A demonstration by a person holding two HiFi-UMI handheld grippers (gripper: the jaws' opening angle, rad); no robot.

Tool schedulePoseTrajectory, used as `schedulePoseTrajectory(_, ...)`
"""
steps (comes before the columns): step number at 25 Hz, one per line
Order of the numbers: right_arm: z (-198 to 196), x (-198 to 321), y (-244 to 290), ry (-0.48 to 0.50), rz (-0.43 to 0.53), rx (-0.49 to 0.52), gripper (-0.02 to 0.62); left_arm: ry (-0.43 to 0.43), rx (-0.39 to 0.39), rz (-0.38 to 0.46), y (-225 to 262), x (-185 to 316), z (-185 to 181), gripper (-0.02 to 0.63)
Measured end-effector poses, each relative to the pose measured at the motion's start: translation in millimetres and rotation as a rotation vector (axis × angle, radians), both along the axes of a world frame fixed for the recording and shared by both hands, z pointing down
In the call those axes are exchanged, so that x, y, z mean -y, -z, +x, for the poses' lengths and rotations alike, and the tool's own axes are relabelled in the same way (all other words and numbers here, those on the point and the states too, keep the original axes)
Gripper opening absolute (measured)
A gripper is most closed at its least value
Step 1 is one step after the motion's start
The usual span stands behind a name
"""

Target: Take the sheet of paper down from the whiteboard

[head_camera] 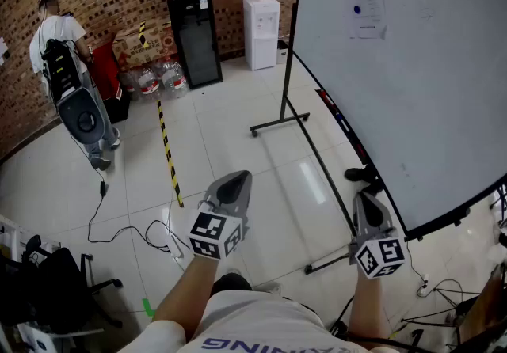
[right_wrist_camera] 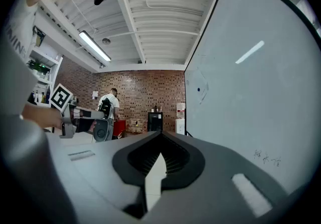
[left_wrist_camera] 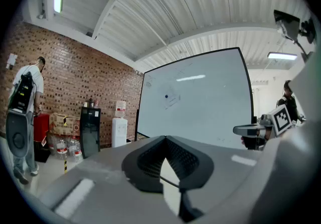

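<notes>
The sheet of paper is seen flat on the upper part of the whiteboard, with a small blue dot, probably a magnet, on it. It is judged to be light, thin and limp, easily creased or torn. A hold is therefore best taken on a lower corner or the bottom edge, once the magnet is lifted off, so that the paper is not tugged. The board around the sheet is bare apart from faint marks, so room for an approach is given on every side. The dark frame edge and the stand's feet on the floor are to be kept clear of. The left tongs and right tongs are held low, well apart from the sheet, both fully closed and with nothing gripped.
</notes>
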State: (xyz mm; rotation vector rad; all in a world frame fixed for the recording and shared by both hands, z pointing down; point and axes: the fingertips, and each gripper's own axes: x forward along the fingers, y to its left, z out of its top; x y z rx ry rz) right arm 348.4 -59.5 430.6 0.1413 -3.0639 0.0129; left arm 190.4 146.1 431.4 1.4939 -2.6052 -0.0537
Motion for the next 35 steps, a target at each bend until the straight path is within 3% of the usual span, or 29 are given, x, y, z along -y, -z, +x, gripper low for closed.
schedulePoseTrajectory(9, -52, 4, -13, 0.033, -0.002, -0.034, 0.006, 0.011, -0.027, 0.005, -11, 12, -51, 0.005)
schedulePoseTrajectory(17, -160, 29, 0, -0.023, 0.043, -0.034, 0.006, -0.030, -0.005, 0.044, -3, 42, -171, 0.005)
schedulePoseTrajectory(24, -267, 23, 9, -0.066, 0.032, -0.022, 0.006, -0.063, -0.005, 0.017, 1, 34, -284, 0.005)
schedulePoseTrajectory(35, -359, 62, 1, -0.065, 0.039, -0.024, 0.006, -0.086, -0.017, 0.006, -12, 76, -371, 0.005)
